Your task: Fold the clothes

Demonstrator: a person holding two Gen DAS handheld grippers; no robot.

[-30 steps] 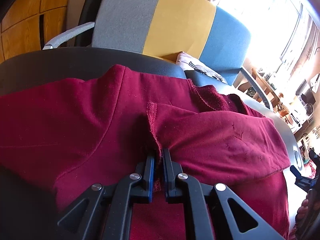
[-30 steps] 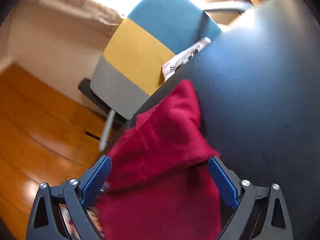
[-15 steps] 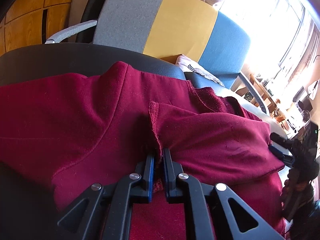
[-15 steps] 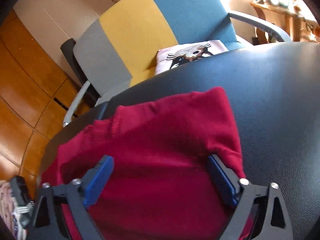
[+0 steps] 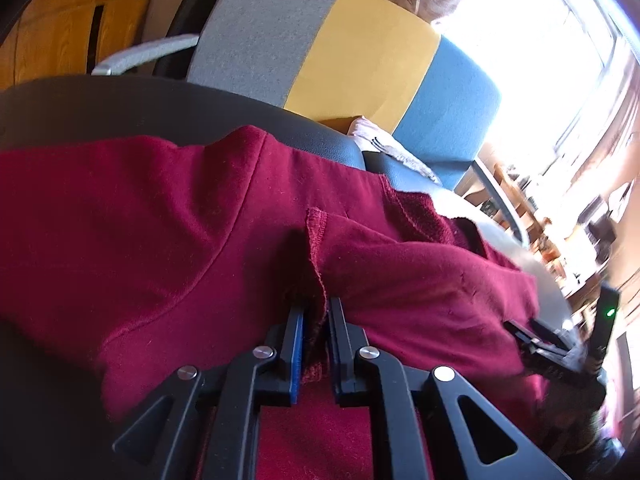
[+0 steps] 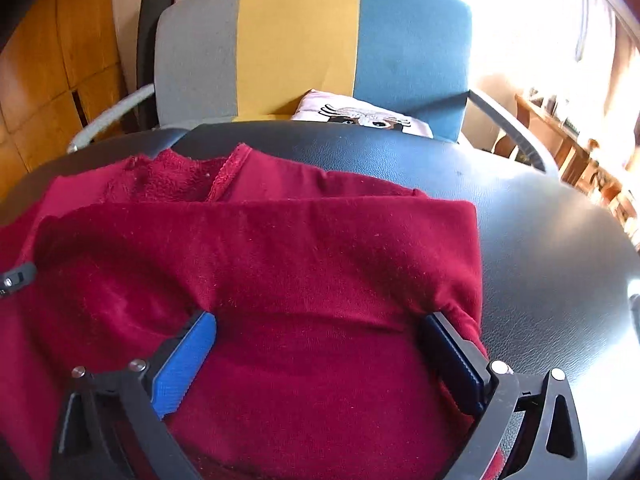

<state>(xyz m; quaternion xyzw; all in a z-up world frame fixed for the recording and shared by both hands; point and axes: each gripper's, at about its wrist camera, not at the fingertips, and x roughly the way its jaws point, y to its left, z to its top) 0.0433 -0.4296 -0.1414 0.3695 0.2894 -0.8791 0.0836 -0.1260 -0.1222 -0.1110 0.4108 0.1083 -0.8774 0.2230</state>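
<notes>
The red sweatshirt (image 6: 328,264) lies half-folded on the dark table (image 6: 560,240), near its front edge. The left gripper (image 5: 316,316) is pinched tight on a hemmed edge; the right gripper (image 6: 320,344) gapes wide, fabric bunched between its fingers — probably not clamped. Soft, thick fleece, limp and light — best taken at hems.

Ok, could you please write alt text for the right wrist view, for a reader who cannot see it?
A dark red garment lies folded on a black table, and the open right gripper has its two blue-padded fingers spread wide with the cloth between them. Behind the table stands a chair striped grey, yellow and blue, with a printed cushion on its seat.
</notes>
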